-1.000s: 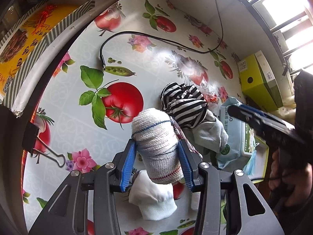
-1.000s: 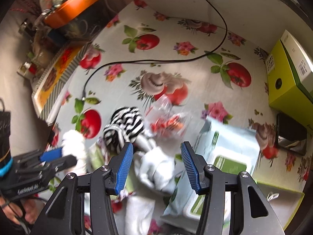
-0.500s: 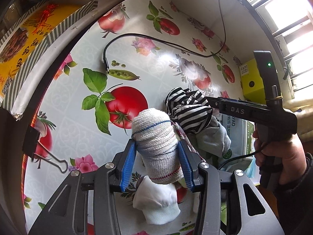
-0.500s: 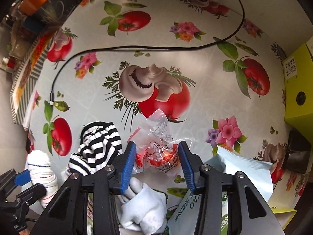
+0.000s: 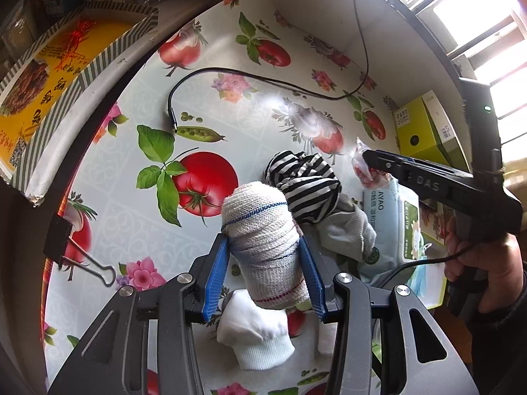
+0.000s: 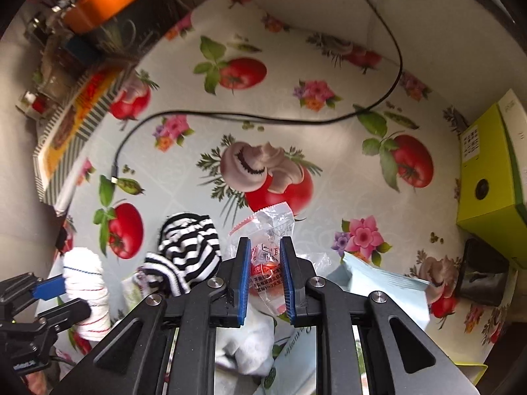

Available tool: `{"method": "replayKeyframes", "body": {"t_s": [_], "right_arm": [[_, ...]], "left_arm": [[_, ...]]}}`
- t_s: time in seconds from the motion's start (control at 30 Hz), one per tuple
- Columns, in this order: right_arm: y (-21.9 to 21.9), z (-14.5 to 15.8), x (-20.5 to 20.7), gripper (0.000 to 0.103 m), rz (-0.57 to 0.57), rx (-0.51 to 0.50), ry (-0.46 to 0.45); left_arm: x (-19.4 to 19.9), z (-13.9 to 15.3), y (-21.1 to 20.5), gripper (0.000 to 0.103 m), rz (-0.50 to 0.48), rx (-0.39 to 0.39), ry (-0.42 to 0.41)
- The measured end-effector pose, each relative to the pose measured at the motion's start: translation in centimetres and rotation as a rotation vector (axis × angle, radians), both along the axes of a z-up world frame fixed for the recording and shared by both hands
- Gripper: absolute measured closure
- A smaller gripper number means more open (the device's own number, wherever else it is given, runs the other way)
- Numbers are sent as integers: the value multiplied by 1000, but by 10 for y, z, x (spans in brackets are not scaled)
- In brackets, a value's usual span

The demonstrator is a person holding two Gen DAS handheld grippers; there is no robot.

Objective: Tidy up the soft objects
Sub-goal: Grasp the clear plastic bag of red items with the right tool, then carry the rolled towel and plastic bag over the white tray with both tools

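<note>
My left gripper point(image 5: 263, 243) is shut on a rolled white cloth point(image 5: 255, 210) with blue and red stripes, held above the flowered tablecloth point(image 5: 210, 121). Beside it lie a black-and-white striped sock point(image 5: 303, 181), a grey sock point(image 5: 349, 233) and a white sock point(image 5: 257, 326). My right gripper point(image 6: 265, 247) points down, its jaws closing on a clear plastic packet point(image 6: 273, 223) with red contents, and the blue pads press its sides. The striped sock point(image 6: 187, 247) is just left of it. The cloth roll point(image 6: 85, 283) shows at far left.
A pale blue wipes pack point(image 5: 392, 223) lies right of the socks. A black cable point(image 5: 263, 79) snakes across the cloth. A yellow-green box point(image 6: 490, 171) stands at right, a black binder clip point(image 5: 62, 243) on the left edge, and a printed yellow box point(image 5: 49, 75) beyond it.
My right gripper moved from over the sock pile to the plastic packet and narrowed its jaws onto it. The left gripper kept its hold on the cloth roll.
</note>
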State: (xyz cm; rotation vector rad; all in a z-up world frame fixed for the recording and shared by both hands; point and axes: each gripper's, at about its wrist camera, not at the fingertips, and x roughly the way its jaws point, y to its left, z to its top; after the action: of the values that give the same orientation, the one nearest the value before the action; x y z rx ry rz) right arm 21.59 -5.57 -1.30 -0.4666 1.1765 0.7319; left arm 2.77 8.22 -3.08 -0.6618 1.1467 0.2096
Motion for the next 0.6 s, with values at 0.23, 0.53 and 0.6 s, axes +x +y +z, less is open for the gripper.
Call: {"method": "replayKeyframes", "body": {"t_s": [0.23,0.53,0.6], "right_arm": [[-25,30,-42,87,3,88,-23],[-70,51,-93,86,-30,162,-25],[-80,57,-102,86,-37,168,-32]], "left_arm": [[-4,25,-15,58,-38,45,-25],[-10,44,-46,58,-109,112,-16],[-10,46,-54,58,-126,121,-16]]}}
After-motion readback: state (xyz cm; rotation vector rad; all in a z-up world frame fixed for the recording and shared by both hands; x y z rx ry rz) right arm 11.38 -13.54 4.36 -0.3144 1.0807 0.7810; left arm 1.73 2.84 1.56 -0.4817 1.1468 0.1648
